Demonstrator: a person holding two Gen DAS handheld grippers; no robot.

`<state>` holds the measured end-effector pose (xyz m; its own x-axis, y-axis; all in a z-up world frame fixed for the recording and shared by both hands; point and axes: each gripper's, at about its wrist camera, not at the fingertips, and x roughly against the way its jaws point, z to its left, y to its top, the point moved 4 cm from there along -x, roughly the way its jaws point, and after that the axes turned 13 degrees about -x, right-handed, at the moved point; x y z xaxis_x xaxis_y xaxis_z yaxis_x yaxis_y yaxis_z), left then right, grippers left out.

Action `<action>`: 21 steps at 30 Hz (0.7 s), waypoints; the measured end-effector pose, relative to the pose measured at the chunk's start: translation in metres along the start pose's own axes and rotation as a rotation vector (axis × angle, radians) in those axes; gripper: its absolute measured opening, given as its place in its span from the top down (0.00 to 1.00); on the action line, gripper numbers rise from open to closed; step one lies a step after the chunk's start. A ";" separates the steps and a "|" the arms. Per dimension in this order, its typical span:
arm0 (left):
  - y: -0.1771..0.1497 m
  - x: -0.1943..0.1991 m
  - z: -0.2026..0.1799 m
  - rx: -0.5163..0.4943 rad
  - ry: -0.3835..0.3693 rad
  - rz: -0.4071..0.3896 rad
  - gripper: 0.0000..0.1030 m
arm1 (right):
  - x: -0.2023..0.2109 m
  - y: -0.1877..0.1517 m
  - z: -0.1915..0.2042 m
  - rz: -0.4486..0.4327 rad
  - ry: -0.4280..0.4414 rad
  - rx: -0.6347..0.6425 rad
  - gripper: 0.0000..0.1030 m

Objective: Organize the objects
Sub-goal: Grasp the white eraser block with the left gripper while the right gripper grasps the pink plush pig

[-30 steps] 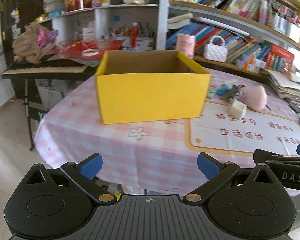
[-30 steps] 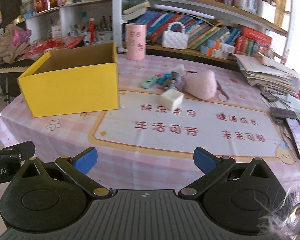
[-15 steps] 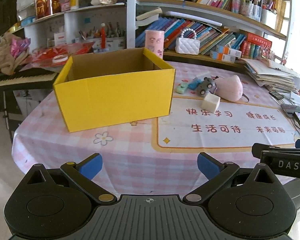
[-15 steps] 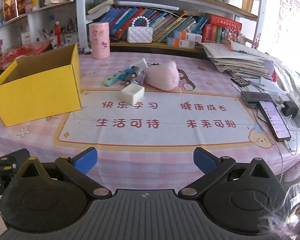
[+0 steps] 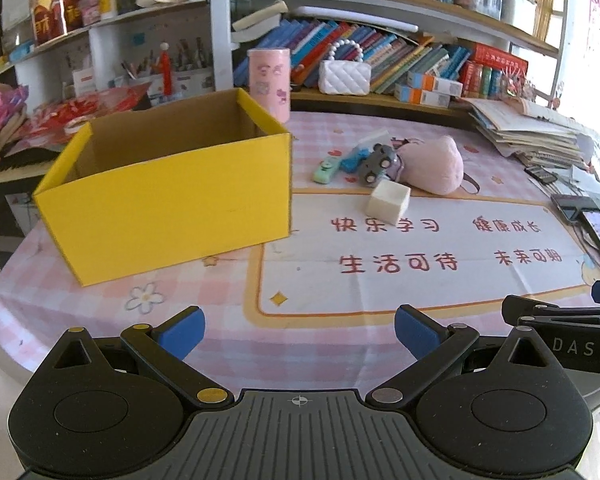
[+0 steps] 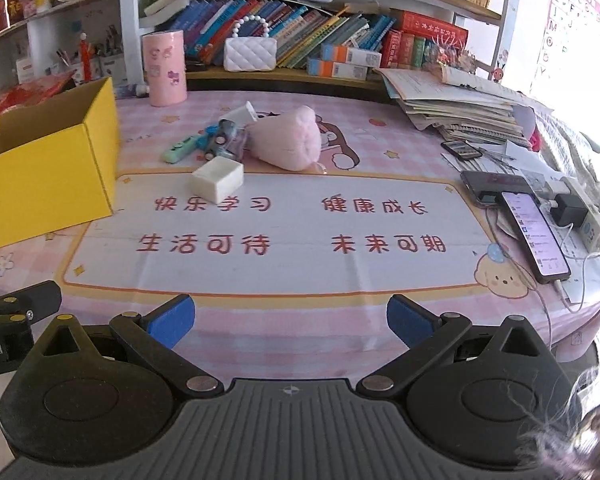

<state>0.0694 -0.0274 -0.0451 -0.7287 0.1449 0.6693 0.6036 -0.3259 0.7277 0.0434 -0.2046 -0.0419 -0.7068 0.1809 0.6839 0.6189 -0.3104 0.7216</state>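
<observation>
An open yellow cardboard box (image 5: 168, 200) stands on the left of the pink checked table; it also shows in the right wrist view (image 6: 48, 164). Right of it lie a white cube (image 5: 388, 202) (image 6: 218, 179), a pink plush (image 5: 434, 164) (image 6: 290, 144), a grey toy car (image 5: 376, 162) (image 6: 222, 140), a mint green toy (image 5: 326, 170) (image 6: 180, 148) and a blue toy (image 5: 354, 158). My left gripper (image 5: 298, 330) is open and empty above the table's near edge. My right gripper (image 6: 290, 320) is open and empty, beside it on the right.
A pink cylinder tin (image 5: 269, 84) stands behind the box. Bookshelves and a white handbag (image 6: 250, 54) line the back. A paper stack (image 6: 460, 112), phones (image 6: 534, 232) and a charger with cables lie at the right edge. A printed mat (image 6: 284, 224) covers the table's middle.
Both grippers have swung to the right and moved closer to the table. The box has shifted left in both views. The small objects and phones now show more fully.
</observation>
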 end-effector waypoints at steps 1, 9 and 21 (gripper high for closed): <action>0.002 -0.003 -0.002 0.000 -0.003 0.004 0.01 | -0.003 0.002 -0.003 0.002 -0.001 -0.001 0.00; 0.023 -0.026 -0.022 -0.035 -0.022 0.014 0.01 | -0.028 0.021 -0.019 0.023 -0.013 -0.013 0.00; 0.067 -0.064 -0.041 -0.022 -0.054 -0.032 0.03 | -0.071 0.080 -0.036 -0.029 0.087 -0.054 0.05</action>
<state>0.1433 -0.0972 -0.0450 -0.7289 0.2052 0.6532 0.5725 -0.3405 0.7458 0.1307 -0.2760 -0.0365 -0.7529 0.1094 0.6489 0.5798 -0.3563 0.7327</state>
